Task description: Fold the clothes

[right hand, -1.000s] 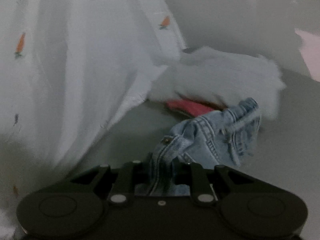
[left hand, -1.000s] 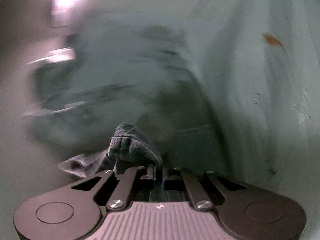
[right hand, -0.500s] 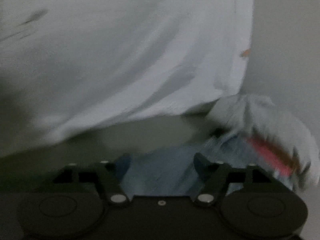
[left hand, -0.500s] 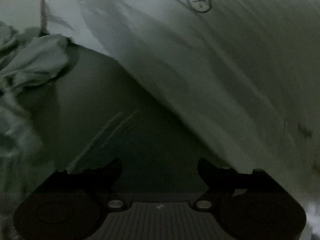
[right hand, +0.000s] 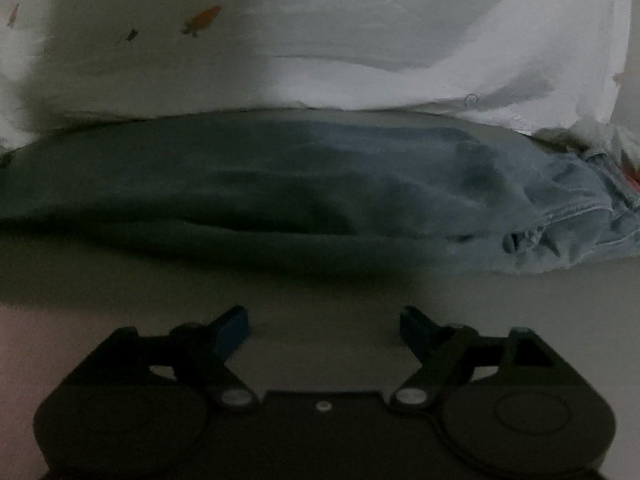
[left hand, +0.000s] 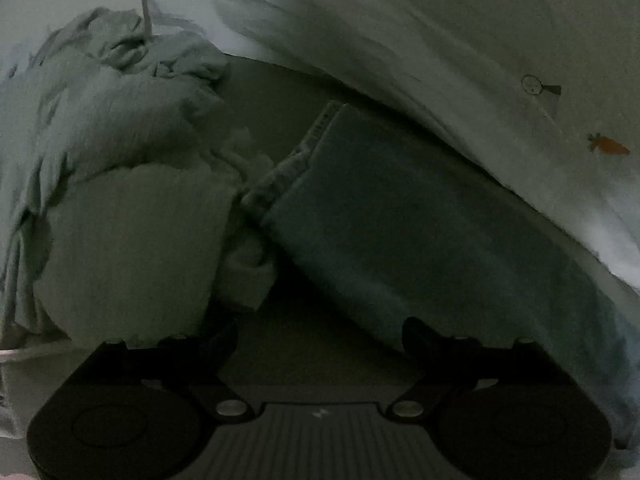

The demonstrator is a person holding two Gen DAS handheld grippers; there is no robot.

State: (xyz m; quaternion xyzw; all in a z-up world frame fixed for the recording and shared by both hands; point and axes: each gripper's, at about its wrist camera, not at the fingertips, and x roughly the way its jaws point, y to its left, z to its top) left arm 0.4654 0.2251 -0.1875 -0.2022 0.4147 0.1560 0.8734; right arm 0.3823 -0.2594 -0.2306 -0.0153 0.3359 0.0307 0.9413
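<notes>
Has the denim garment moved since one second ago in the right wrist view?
Yes. The denim garment then hung bunched between the shut fingers; now it lies spread on the table, below the white carrot-print fabric, clear of the opening right gripper.

The black two-finger left gripper [left hand: 320,336] was opening, nothing between its jaws. Ahead, a flat length of blue denim jeans [left hand: 420,220] lay partly under a white carrot-printed cloth [left hand: 460,72], beside a crumpled pale fleecy garment [left hand: 120,208] on the grey surface [left hand: 276,88].
</notes>
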